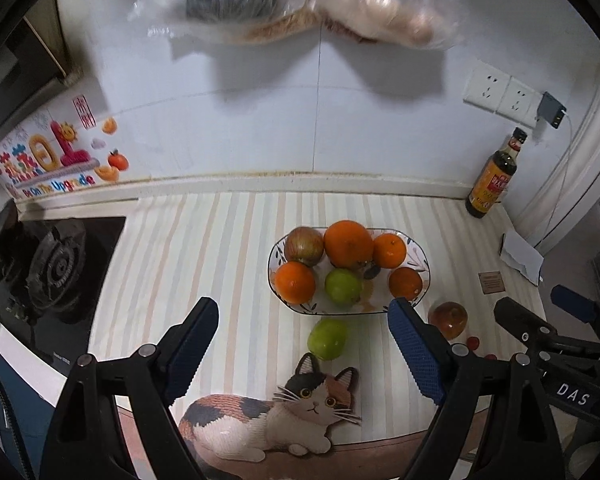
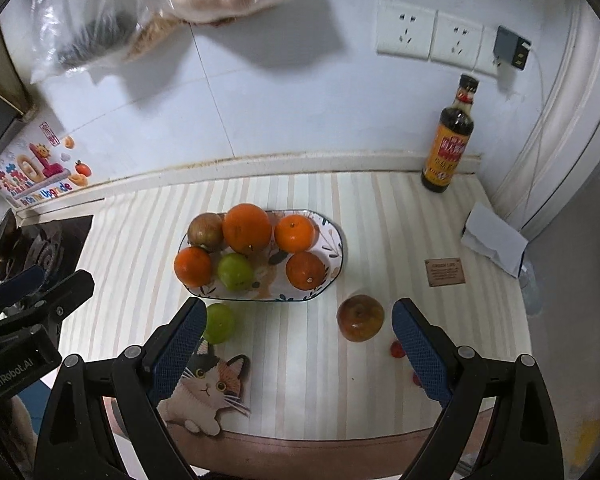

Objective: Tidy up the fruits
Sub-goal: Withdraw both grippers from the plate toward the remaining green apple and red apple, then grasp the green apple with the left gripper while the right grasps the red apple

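Left gripper (image 1: 302,346): wide open, empty
Right gripper (image 2: 296,346): wide open, empty
Green apple (image 1: 327,338): firm, smooth; grip its widest middle
Red apple (image 2: 360,318): likewise, rolls easily

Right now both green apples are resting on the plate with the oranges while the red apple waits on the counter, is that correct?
Not quite: only one green apple is on the plate. The other green apple lies on the counter in front of it, as the right wrist view shows. The red apple is on the counter.
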`<state>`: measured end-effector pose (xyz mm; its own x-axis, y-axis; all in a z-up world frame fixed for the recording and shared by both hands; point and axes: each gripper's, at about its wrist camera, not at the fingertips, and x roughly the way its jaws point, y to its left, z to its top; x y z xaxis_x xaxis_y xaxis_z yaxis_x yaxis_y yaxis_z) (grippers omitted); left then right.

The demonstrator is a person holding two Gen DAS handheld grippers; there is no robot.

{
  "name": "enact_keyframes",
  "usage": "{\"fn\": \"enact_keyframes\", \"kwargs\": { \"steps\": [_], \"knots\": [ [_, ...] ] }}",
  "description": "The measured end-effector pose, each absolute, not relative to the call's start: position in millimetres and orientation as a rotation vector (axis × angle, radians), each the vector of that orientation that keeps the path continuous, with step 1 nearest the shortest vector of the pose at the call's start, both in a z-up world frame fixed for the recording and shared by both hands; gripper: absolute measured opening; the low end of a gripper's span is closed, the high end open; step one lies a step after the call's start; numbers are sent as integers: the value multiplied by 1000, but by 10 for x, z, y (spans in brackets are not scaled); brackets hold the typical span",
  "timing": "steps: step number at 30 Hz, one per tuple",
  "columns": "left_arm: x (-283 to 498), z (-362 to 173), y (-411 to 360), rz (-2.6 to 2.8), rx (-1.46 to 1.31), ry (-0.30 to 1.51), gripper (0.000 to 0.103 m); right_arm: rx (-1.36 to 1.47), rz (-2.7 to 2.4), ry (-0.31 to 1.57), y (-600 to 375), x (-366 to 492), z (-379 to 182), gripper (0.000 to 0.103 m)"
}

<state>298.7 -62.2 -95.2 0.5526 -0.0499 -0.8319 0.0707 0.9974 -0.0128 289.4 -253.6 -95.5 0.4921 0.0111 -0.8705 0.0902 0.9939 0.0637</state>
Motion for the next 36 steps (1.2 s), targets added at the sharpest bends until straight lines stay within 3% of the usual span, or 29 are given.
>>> {"fn": "enact_keyframes", "kwargs": {
  "steps": [18,21,23,36],
  "knots": [
    [2867,-898,-712,-26,37,951,87,180,-31,1021,-2676,2705,-836,96],
    [2935,-990,-740,-18,49,974,87,206,-41,1045,-2763,2776,-952,97],
    [2998,-1076,-769,-2,73,990,100,226,-53,1063,-2839,2830,-1041,97],
    [3477,-1869,-884,47,98,1168,100,324,-182,1268,-3533,3195,-2108,97]
  ]
}}
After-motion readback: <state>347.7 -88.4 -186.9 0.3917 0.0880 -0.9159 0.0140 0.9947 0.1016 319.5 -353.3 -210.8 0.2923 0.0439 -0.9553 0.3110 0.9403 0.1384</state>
